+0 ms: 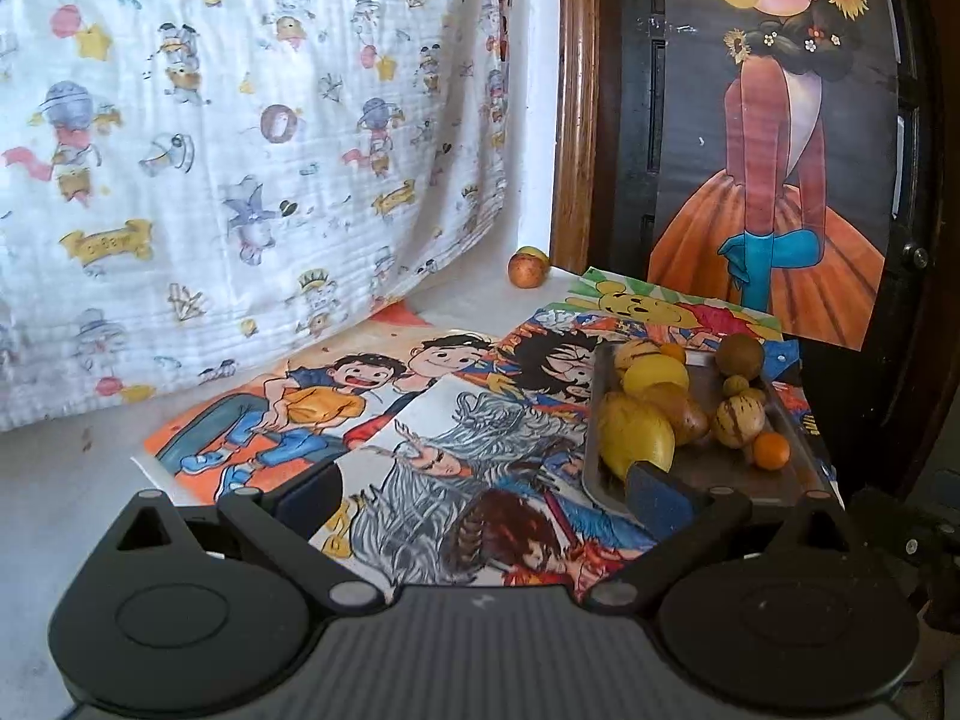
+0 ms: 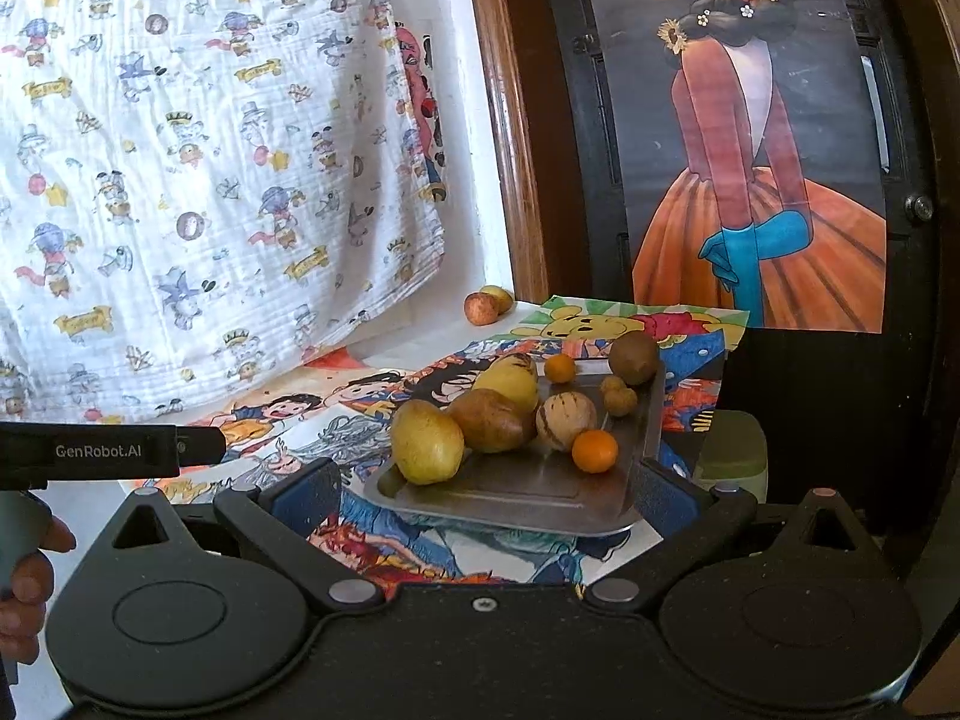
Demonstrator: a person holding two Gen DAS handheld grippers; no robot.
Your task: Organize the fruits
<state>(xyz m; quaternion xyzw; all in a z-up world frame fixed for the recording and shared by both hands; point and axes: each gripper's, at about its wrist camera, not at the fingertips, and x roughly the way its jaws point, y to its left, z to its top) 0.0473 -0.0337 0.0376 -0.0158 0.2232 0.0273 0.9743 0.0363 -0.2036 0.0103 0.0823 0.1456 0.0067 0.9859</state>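
Note:
A metal tray [image 2: 528,489] [image 1: 780,450] lies on cartoon drawings and holds several fruits: a yellow pear [image 2: 427,441] [image 1: 636,441], a brown pear [image 2: 492,420], a striped melon [image 2: 565,420] [image 1: 737,420], small oranges [image 2: 594,450] [image 1: 771,451] and a kiwi [image 2: 633,357] [image 1: 739,354]. A reddish apple [image 1: 528,267] [image 2: 481,307] sits apart at the back by the wall, with a yellowish fruit [image 2: 499,297] behind it. My left gripper [image 1: 486,495] is open, left of the tray. My right gripper [image 2: 486,495] is open, its fingers astride the tray's near edge.
A patterned white cloth [image 1: 240,150] hangs at the left. A wooden door frame [image 1: 576,108] and a dark panel with a girl poster [image 1: 774,150] stand behind. The left gripper body [image 2: 102,450] reaches in from the left in the right wrist view.

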